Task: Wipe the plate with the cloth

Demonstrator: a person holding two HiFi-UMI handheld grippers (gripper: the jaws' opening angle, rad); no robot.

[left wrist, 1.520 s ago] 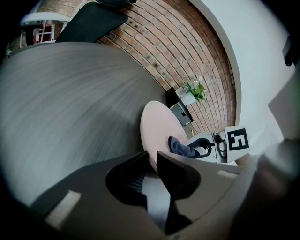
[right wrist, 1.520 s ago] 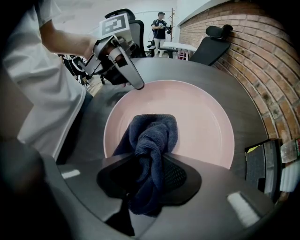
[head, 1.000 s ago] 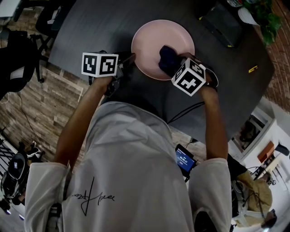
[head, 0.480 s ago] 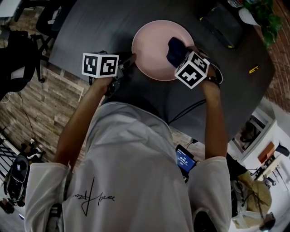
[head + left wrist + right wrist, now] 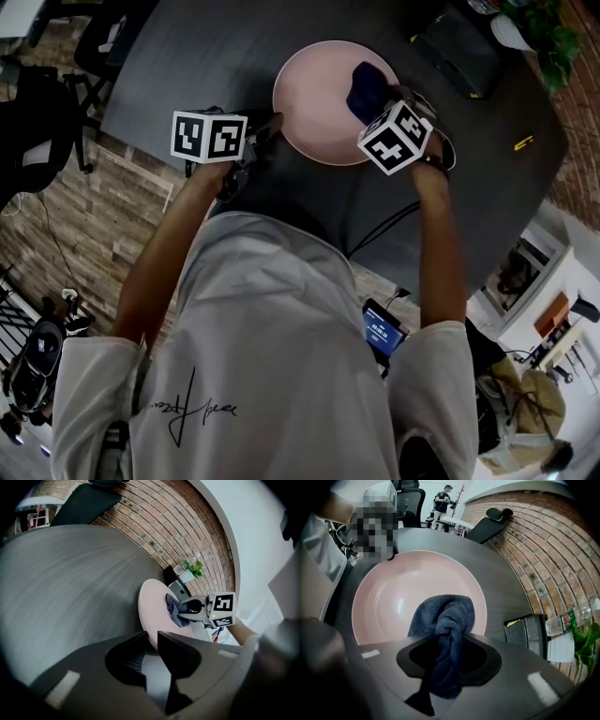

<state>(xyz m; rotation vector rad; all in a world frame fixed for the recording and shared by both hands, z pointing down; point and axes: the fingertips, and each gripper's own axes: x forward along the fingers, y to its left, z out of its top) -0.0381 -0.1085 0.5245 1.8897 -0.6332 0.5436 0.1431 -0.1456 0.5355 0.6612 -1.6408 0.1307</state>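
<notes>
Plate (image 5: 393, 597) rim pinched by left tool (image 5: 150, 638), arm outstretched; right tool (image 5: 450, 641) clamps cloth (image 5: 446, 613) against it.

One plate (image 5: 314, 98) and one cloth (image 5: 364, 86). Two grippers: the left gripper (image 5: 150, 637) and the right gripper (image 5: 452, 637). Each carries one marker cube, so two cubes (image 5: 208, 137) (image 5: 395, 139). One worktop (image 5: 206, 56). Toward its far right edge there are one black box (image 5: 459, 47), one bottle (image 5: 569, 618) and one plant (image 5: 548, 37). One small yellow thing (image 5: 523, 142) lies near the right edge. At least two chairs (image 5: 492, 524) (image 5: 410, 501) stand past the far edge. Two people: the one holding the grippers (image 5: 272, 356) and one standing far off (image 5: 442, 498). One phone (image 5: 382, 330).
</notes>
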